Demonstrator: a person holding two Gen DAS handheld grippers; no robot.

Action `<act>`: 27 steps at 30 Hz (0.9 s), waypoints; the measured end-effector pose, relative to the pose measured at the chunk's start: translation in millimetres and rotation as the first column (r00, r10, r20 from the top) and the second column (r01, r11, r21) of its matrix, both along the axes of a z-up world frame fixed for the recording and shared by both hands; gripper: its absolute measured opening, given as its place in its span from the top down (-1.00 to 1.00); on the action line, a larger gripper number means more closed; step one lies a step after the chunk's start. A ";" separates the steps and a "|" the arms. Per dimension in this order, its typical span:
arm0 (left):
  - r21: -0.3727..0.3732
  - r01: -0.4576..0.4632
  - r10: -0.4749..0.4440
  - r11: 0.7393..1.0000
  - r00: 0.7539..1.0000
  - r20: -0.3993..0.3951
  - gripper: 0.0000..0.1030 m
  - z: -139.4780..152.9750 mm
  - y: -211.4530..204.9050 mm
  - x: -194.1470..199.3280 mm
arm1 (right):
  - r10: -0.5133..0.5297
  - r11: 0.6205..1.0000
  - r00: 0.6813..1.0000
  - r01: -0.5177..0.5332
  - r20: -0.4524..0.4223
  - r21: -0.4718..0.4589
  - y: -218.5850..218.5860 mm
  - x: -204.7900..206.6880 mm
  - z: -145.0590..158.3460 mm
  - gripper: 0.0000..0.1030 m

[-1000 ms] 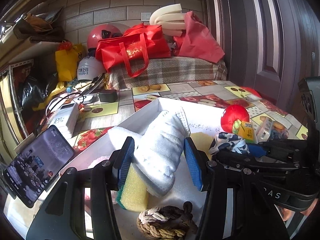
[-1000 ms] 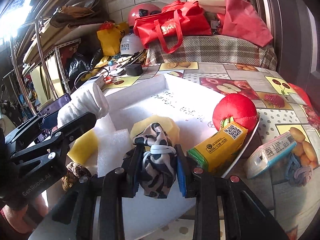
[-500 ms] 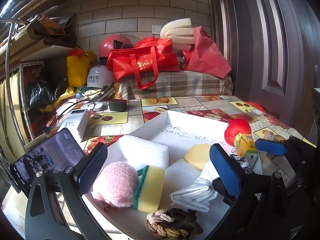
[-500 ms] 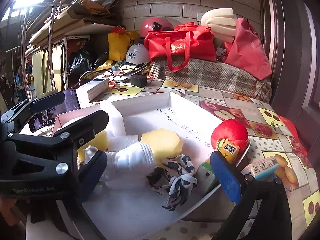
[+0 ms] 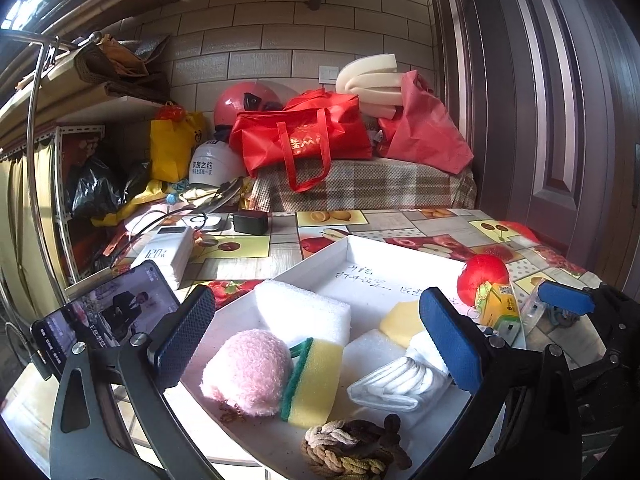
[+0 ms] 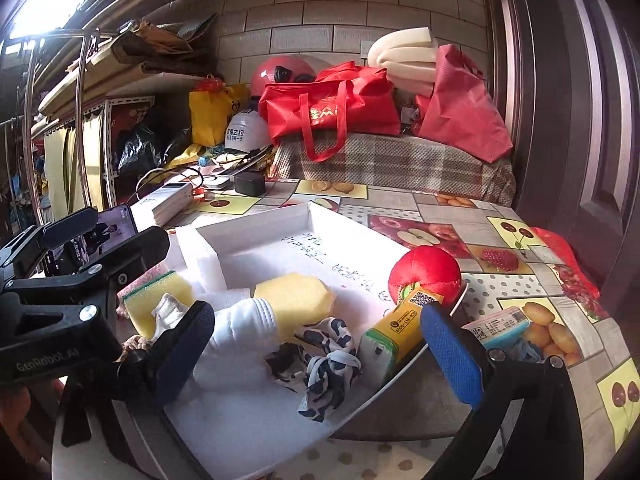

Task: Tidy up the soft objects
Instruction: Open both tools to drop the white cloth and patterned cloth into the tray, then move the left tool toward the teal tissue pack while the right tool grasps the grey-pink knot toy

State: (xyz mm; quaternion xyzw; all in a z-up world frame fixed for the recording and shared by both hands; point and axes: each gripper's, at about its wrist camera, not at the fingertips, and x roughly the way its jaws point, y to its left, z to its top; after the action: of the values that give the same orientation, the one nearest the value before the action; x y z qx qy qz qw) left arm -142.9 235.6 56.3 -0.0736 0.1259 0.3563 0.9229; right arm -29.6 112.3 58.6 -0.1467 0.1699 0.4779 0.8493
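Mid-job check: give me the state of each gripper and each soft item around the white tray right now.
left gripper: open, empty
right gripper: open, empty
white tray: on the table, holding soft items
white sock: rolled, lying in tray
patterned cloth: crumpled, in tray
pink plush: resting against green-yellow sponge
knotted rope: at the tray's near edge
phone: screen on

We had both fisheyes close and low over the white tray point(image 5: 320, 254), facing the brick wall. The left wrist camera looked from the tray's near-left end, the right wrist one from further right. Both took in the yellow sponge point(image 5: 314, 382) point(image 6: 158, 298), rolled white cloth point(image 5: 394, 382) point(image 6: 236, 334) and red bag point(image 5: 304, 136) point(image 6: 332, 108).
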 end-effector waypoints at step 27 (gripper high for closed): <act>0.011 0.379 -0.377 0.925 0.923 -0.080 -1.00 0.8 -100.2 23.6 | -0.245 0.969 0.966 0.247 -0.086 0.014 -154.0 105.1 5.6 -1.00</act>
State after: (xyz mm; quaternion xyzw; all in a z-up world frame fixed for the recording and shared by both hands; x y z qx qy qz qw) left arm -119.3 135.4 57.0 -0.0224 0.1682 0.1759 0.9697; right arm 75.5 -41.8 64.2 -0.0939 0.2165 0.3764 0.8959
